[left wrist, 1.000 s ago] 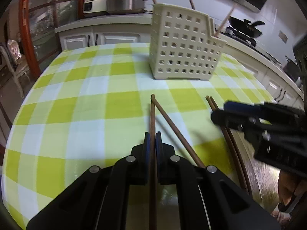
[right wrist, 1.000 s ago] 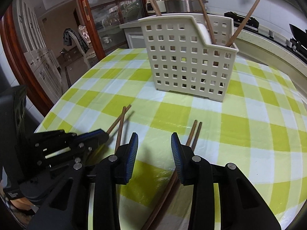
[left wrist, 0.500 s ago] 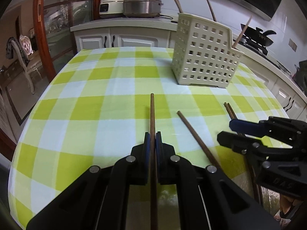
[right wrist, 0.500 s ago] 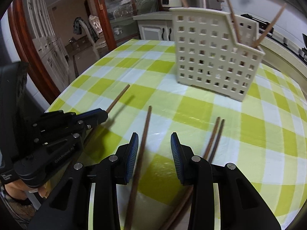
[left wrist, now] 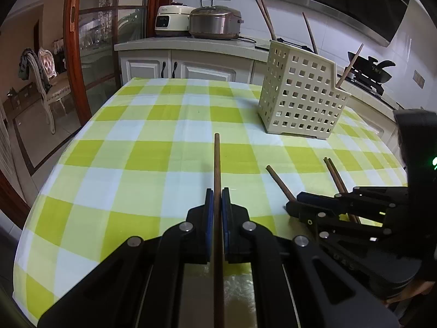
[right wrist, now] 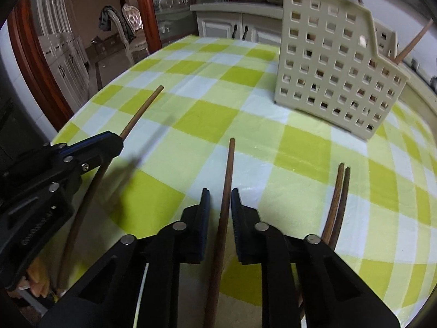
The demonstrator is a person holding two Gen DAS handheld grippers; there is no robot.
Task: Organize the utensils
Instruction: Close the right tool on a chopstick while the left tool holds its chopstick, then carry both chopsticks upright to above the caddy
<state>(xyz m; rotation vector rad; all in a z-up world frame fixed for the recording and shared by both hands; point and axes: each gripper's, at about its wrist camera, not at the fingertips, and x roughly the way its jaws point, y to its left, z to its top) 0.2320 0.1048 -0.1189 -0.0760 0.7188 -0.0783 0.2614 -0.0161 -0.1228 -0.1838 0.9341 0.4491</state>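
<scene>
My left gripper is shut on a brown chopstick and holds it above the green-checked tablecloth; it also shows in the right wrist view. My right gripper is open, its jaws on either side of a second chopstick that lies on the cloth, apart from it. That chopstick shows in the left wrist view. A pair of chopsticks lies to the right. The cream perforated utensil basket stands further back with several chopsticks in it.
The tablecloth covers a round table whose edge curves close on the left. Behind are a counter with two rice cookers, a stove with a wok, and a chair on the floor at left.
My left gripper has lifted its chopstick and drawn left, away from the basket. My right gripper has moved left over the second chopstick and its jaws have narrowed around it.
</scene>
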